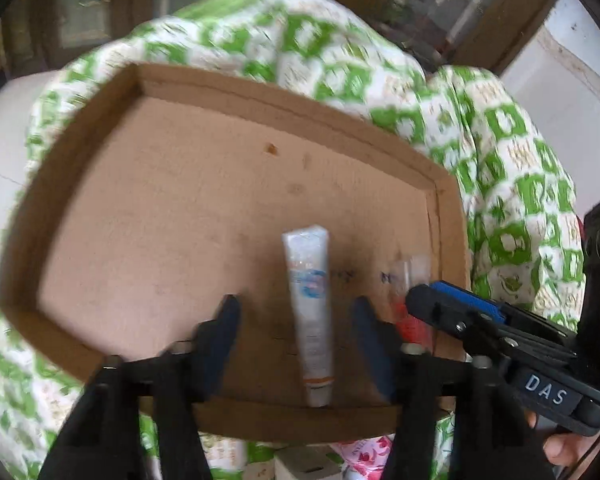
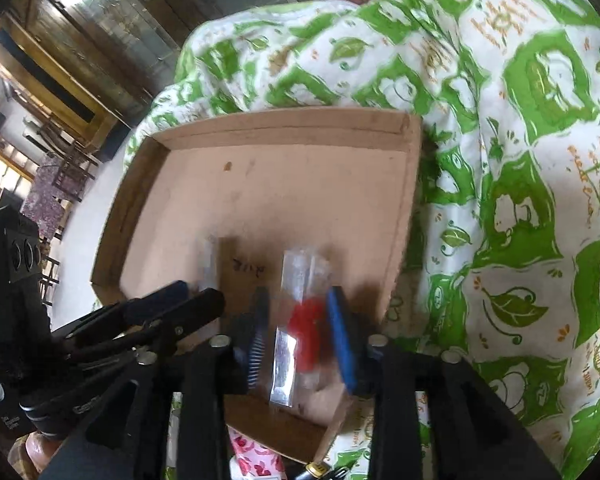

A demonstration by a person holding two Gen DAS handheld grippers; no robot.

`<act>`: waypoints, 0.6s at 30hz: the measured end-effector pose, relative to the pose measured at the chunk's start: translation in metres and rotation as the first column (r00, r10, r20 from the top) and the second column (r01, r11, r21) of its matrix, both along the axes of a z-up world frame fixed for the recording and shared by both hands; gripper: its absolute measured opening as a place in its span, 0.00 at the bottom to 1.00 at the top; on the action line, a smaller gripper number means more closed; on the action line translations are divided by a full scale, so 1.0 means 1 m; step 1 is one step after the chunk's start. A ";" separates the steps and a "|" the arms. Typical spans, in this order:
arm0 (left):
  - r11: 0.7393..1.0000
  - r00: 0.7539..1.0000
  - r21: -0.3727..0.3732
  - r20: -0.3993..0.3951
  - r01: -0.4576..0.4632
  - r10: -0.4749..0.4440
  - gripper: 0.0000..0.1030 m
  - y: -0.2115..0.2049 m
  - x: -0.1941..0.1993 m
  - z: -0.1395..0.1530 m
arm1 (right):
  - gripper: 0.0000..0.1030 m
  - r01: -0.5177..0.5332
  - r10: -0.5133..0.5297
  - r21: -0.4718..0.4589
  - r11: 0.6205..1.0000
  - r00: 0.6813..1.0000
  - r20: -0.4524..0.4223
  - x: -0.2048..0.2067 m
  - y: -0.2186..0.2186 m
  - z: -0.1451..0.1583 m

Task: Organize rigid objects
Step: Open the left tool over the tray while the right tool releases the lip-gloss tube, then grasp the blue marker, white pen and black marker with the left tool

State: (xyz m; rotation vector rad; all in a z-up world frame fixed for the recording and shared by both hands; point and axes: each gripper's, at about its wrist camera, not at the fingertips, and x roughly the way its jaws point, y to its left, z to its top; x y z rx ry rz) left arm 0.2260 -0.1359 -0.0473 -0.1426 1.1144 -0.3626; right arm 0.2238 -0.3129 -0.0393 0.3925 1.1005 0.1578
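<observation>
Both items lie flat inside the shallow cardboard tray point(image 1: 100, 132), which rests on a soft green-and-white quilt point(image 1: 500, 168), not a rigid bench. The left hand-held gripper point(image 1: 296, 332) stands open, its jaws well clear on either side of the white tube point(image 1: 310, 312), which lies on the tray floor near the front wall with its cap toward the camera. The right hand-held gripper point(image 2: 300, 332) is partly open around the clear packet with red contents point(image 2: 304, 320); the pads appear just beside the packet, not pressing on it, though blur makes contact hard to confirm. Risks from here: lifting the right gripper without enough clearance could drag or tip the light packet, because the jaw gap is narrow. The two grippers work close together near the tray's right front corner, so a sideways withdrawal could knock one against the other or nudge the tube. Downward pressure on the tray could tilt it on the yielding quilt and let both items slide
</observation>
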 end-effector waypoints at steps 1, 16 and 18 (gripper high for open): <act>1.000 1.000 -0.008 0.001 -0.005 0.005 0.62 0.003 -0.002 0.003 | 0.39 -0.003 0.003 -0.006 1.000 1.000 0.018 -0.001 0.002 0.003; 0.981 0.985 0.095 0.057 -0.168 0.163 0.70 0.126 -0.129 0.003 | 0.82 0.028 -0.032 0.019 0.999 0.970 0.240 -0.052 0.004 0.041; 0.973 0.977 0.081 0.025 -0.215 0.213 0.70 0.136 -0.135 -0.007 | 0.83 0.006 -0.015 0.037 0.999 0.968 0.251 -0.064 0.012 0.044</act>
